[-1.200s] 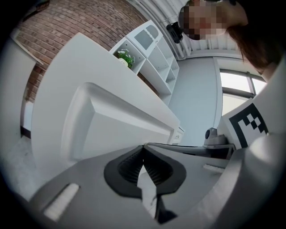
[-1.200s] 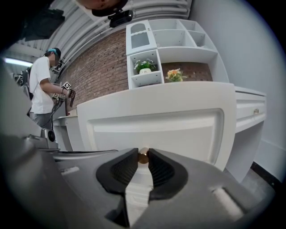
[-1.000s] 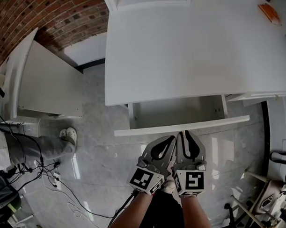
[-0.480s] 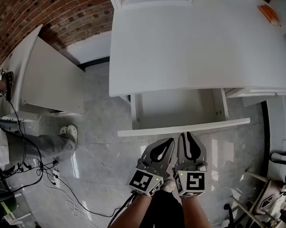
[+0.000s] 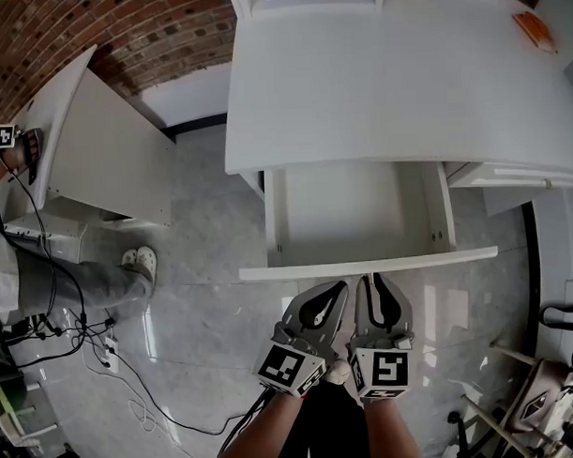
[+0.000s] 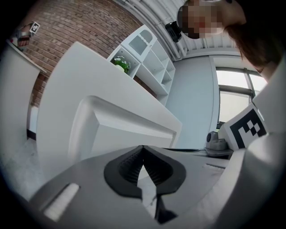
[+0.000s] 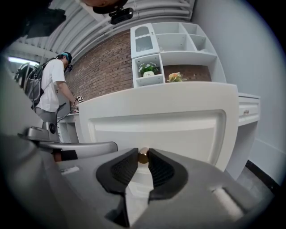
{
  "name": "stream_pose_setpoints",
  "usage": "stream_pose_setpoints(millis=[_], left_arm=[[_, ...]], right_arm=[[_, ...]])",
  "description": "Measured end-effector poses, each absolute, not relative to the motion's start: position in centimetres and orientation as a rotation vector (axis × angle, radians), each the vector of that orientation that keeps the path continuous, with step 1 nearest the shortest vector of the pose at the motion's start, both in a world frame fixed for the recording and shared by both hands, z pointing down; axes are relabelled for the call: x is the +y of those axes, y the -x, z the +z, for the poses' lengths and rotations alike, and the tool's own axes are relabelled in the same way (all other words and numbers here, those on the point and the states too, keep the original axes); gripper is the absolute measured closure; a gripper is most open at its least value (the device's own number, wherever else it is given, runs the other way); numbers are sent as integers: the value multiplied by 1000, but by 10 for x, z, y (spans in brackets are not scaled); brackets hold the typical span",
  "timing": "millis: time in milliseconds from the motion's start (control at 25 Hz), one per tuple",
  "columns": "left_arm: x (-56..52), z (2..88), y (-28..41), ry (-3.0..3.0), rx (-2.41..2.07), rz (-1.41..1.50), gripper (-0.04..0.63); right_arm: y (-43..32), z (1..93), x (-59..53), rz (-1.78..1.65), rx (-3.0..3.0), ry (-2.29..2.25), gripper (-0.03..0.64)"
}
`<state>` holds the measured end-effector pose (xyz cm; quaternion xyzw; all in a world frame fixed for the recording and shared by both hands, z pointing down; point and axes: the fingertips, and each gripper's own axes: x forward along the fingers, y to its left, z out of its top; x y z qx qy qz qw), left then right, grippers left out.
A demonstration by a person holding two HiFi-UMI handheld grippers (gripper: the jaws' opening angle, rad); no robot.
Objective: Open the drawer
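The drawer front [image 5: 367,265] stands straight across the path of both tongs. The right tongs [image 5: 375,279] clamp its knob [image 7: 143,156], and the left tongs [image 5: 340,287] hang pinched together just before it. Behind the front, the drawer [image 5: 272,219] lies open from above as far as the tabletop [image 5: 394,88] edge, walled on both sides. To its left the floor [image 5: 208,273] gives room, until cables [image 5: 94,347] and a person's shoes [image 5: 139,264].
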<state>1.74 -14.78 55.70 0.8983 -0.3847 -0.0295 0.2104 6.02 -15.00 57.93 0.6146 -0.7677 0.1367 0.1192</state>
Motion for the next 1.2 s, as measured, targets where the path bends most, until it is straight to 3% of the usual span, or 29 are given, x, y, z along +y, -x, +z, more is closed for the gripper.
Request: stream_pose_setpoints(millis=[1200], left_arm=[[-81,549,-17,-2521,-1151,-54,592]], right_arm=[[-59,576,-83,329,-2269,-1753,545]])
